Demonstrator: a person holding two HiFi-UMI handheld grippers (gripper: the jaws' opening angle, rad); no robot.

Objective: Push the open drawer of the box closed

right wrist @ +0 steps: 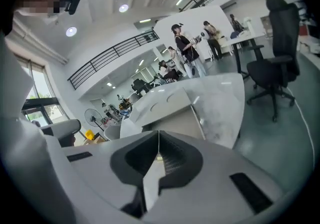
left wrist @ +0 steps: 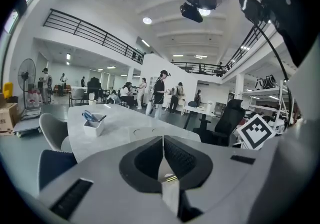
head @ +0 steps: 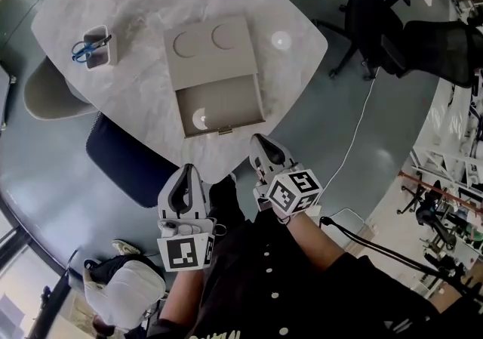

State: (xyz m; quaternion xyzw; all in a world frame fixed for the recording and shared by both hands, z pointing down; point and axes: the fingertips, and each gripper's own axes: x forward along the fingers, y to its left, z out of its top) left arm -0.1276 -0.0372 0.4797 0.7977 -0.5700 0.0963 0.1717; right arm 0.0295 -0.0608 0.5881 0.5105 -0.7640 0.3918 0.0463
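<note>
Under the box, a pale marble table (head: 136, 13) is taking up most of the head view. Left of the box, a beige chair (head: 45, 96) and a dark blue chair (head: 121, 160) are sitting tucked against the table edge. A black office chair (head: 370, 20) is standing well off to the box's right.

The box (head: 210, 47) itself is lying flat near the table's near edge, tan, with two round dents showing on top. Its drawer (head: 220, 107) is sticking way out toward the person, so it's wide open right now.

Just below the drawer front, the right gripper (head: 260, 141) is hovering close by but not touching the box. Its jaws are pressing fully together with nothing between them. The left gripper (head: 185, 171) is hanging a bit further back from the box, down and to the left. Same deal there: jaws meeting tight, gripping nothing.

Well left of the box, a small white cup (head: 98, 49) is holding blue scissors (head: 84, 48). On the drawer front, a little metal handle (head: 225, 131) is catching the light.
</note>
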